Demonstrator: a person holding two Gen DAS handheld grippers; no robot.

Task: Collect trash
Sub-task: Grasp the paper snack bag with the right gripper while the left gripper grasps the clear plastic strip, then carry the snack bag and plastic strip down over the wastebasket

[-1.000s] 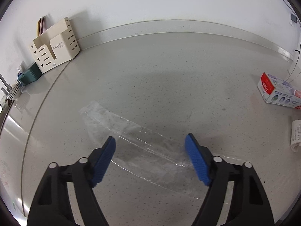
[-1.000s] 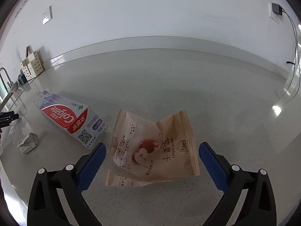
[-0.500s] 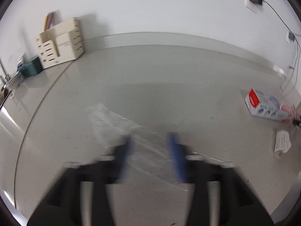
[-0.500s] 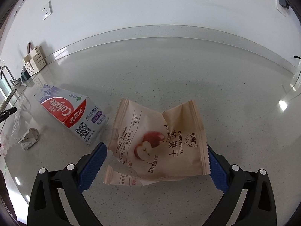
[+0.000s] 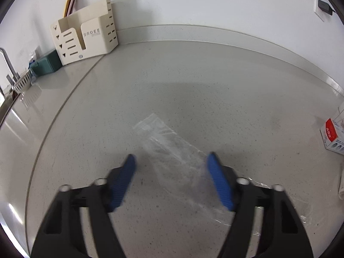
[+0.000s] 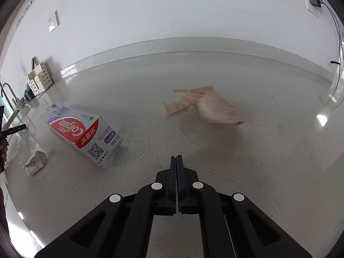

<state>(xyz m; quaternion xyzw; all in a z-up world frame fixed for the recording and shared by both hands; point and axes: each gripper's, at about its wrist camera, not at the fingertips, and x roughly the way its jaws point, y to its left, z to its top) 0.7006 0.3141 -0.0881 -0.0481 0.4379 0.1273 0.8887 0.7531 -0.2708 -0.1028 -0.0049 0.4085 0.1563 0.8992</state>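
My right gripper (image 6: 176, 161) has snapped together on nothing: its blue pads meet flat, with no paper between them. A second ago the brown dried-apple snack wrapper (image 6: 211, 107) lay right between those open jaws; now it sits blurred, well ahead of the tips and a little to their right, clear of any contact. I judge that the closing squeezed it out and flicked it away, so the grab failed and has to be repeated, with the jaws reopened and brought over the wrapper.

On the other side, my left gripper (image 5: 172, 165) is closing, its jaws half apart, with the clear plastic bag (image 5: 176, 163) lying on the counter (image 5: 193, 81) between them. The right-hand pad looks to be at the film's edge, the left-hand pad has not reached it, so nothing is gripped yet. Compared with a second ago the bag lies more squarely between the fingers, running from under the right finger away ahead.

The Colgate toothpaste box (image 6: 83, 133) lies ahead and to the left of the right gripper, and a crumpled paper scrap (image 6: 35, 162) lies further left, near the picture's edge. Both are untouched, so most of the collecting is left.
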